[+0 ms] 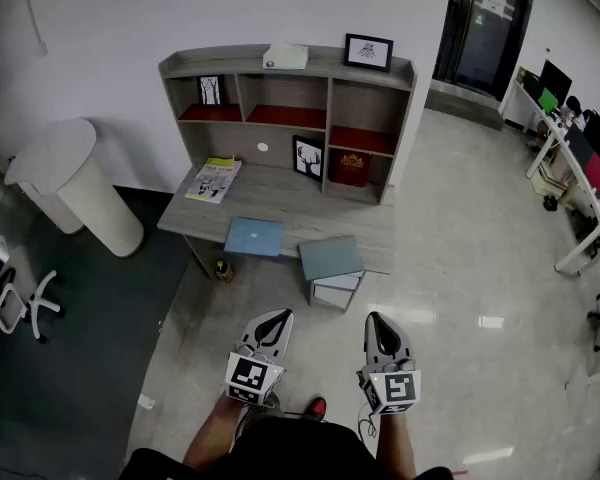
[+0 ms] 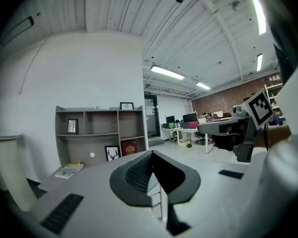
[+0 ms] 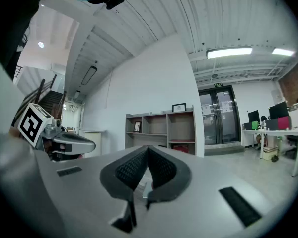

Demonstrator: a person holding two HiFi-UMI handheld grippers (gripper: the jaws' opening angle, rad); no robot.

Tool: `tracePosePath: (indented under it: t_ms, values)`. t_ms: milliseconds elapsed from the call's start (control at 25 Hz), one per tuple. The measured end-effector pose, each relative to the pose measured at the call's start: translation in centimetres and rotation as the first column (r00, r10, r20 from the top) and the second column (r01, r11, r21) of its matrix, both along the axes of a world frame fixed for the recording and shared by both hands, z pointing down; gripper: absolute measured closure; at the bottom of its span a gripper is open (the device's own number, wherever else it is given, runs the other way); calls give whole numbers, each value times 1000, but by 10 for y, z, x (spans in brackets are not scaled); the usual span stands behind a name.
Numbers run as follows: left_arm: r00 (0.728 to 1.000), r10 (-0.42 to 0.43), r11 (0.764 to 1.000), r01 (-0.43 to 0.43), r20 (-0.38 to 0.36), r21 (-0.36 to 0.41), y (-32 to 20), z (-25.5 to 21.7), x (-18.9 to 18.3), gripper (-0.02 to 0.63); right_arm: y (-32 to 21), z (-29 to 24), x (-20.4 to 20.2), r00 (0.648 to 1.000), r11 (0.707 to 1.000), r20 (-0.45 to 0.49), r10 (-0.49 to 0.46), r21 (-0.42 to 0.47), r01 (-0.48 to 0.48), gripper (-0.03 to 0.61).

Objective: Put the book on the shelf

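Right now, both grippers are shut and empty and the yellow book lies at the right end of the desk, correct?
Not quite. The yellow book lies at the left end of the desk, as the head view shows. The rest holds: the left gripper and the right gripper are both shut and empty.

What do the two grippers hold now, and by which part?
Nothing is held. The left gripper and the right gripper are both shut with nothing between their jaws, well away from the desk.
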State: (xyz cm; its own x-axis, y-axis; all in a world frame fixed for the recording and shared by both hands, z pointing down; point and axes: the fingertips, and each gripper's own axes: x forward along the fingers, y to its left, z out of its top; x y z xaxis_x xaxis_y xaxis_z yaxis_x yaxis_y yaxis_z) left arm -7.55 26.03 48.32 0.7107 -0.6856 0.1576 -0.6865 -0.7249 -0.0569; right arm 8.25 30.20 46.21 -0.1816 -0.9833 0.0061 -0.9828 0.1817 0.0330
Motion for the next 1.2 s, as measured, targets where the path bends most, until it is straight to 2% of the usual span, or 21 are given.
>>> tracePosePath:
  t_ms: [400,680,800,1000,1200]
  values:
    - [1000,-16,1000,16,10,-5,3,5,-1,611,2,11,-4,999,1000,27,-19,-6,19,549]
    - [998,-50,998,51,32,-42,-5,25,-13,611,-18,31,-24,994,997,-88,-64,-48,60,549]
    - [998,-54,996,56,35,-73,-20,37,-17,611,-38,49,-30,990,995,-119,-78,-65,70,549]
    - [997,-45,994,51,57,-99,-69,71,-22,611,-91,82,-41,990,991,-120,-71,-121,56,549]
    - [997,-24,980,38,75,-196,-98,121,-21,611,-120,139,-41,994,974,-88,-64,-222,43,549]
